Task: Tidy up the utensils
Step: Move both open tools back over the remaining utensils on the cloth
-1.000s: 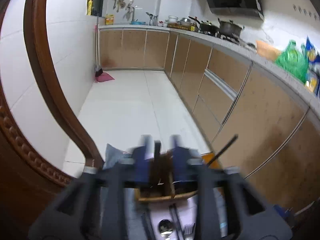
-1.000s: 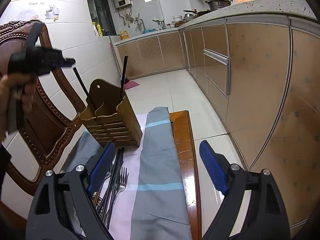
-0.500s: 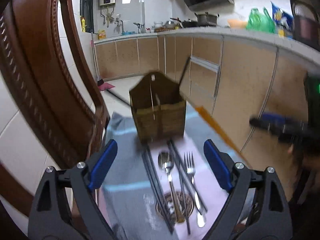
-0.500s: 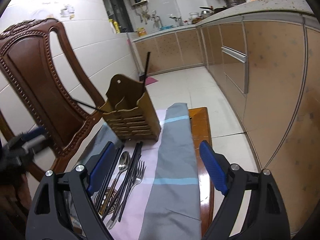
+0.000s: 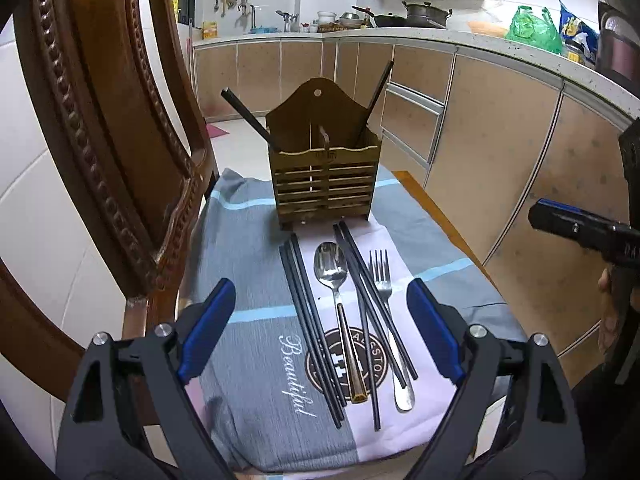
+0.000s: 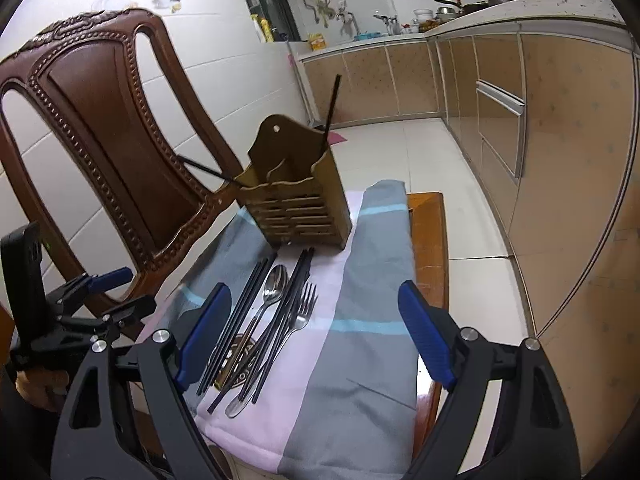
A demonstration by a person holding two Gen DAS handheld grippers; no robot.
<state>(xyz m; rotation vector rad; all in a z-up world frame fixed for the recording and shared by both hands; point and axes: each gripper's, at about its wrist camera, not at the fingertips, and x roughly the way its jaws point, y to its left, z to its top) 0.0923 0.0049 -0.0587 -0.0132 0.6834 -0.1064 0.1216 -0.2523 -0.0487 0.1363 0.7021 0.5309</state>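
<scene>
A wooden utensil holder (image 5: pixel 324 178) stands at the far end of a grey and pink cloth (image 5: pixel 248 320); it also shows in the right wrist view (image 6: pixel 294 208). Two black chopsticks (image 5: pixel 244 114) lean out of it, one to each side. In front of it lie several black chopsticks (image 5: pixel 310 320), a spoon (image 5: pixel 332 270) and a fork (image 5: pixel 382 280). My left gripper (image 5: pixel 320 324) is open and empty, above the near ends of the utensils. My right gripper (image 6: pixel 316 332) is open and empty, near the utensils (image 6: pixel 276 312), on their right.
A carved wooden chair back (image 5: pixel 104 152) rises close on the left of the cloth. The wooden table edge (image 6: pixel 430 256) shows on the right, with tiled floor and kitchen cabinets (image 5: pixel 500 168) beyond. The left gripper shows at the left of the right wrist view (image 6: pixel 92 300).
My left gripper was shut above the holder, opened and pulled back low over the cloth. A second chopstick now leans in the holder. My right gripper moved slightly.
</scene>
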